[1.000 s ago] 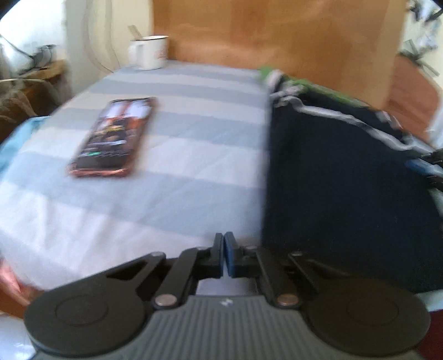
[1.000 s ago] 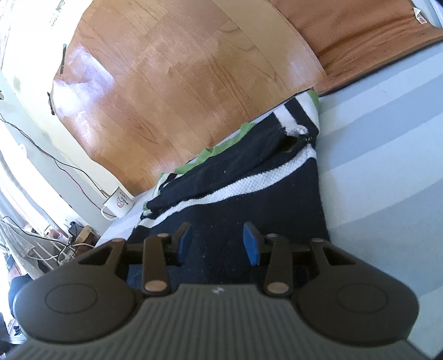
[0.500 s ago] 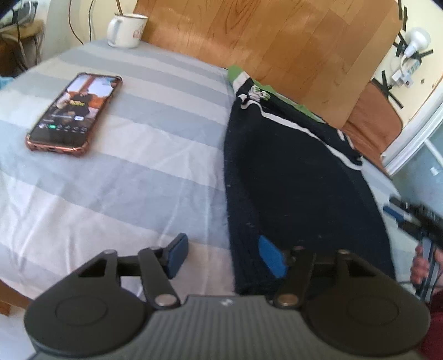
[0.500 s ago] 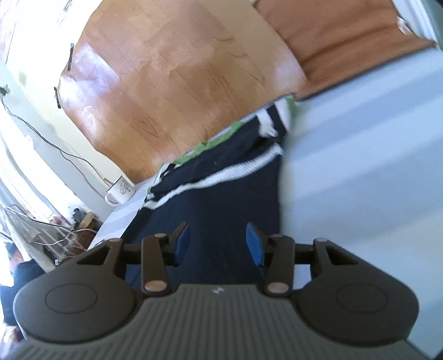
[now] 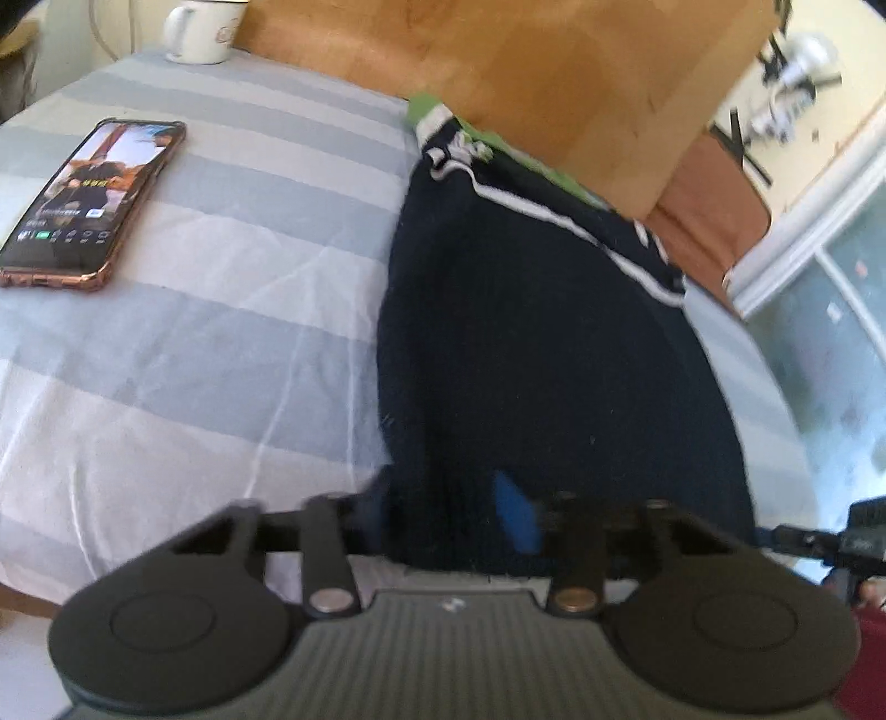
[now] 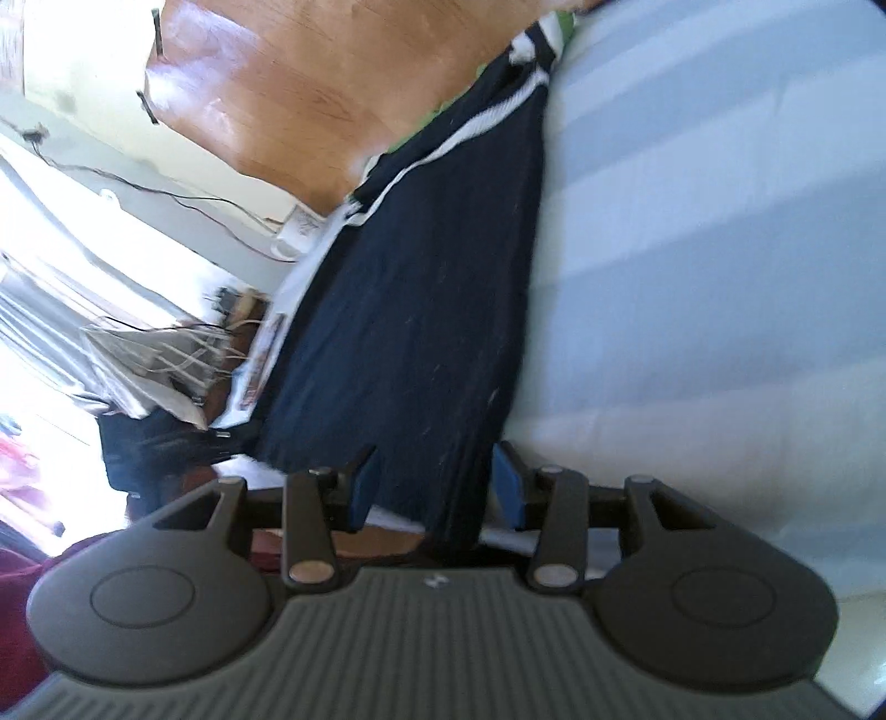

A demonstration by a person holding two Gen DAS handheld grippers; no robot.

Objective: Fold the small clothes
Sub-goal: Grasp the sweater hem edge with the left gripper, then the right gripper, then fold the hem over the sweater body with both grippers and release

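Note:
A dark navy garment [image 5: 542, 343] with white stripes and a green trim lies flat on the striped bed sheet [image 5: 221, 310]. My left gripper [image 5: 446, 512] sits at its near left hem, jaws closing, with the hem between the blue pads but not visibly squeezed. In the right wrist view the same garment [image 6: 421, 310] stretches away. My right gripper [image 6: 434, 487] stands open around its near right corner, the cloth edge between the fingers. The right gripper [image 5: 830, 545] also shows at the right edge of the left wrist view, held by a hand.
A phone [image 5: 94, 199] in a copper case lies on the sheet to the left, and a white mug [image 5: 202, 30] stands at the far left corner. A wooden headboard [image 5: 554, 72] and a brown cushion [image 5: 709, 216] lie beyond the garment. Striped sheet [image 6: 692, 249] spreads to the right.
My left gripper went from shut to wide open, then narrowed, and swung right onto the garment's near hem. My right gripper slid along the garment to its near corner and rolled.

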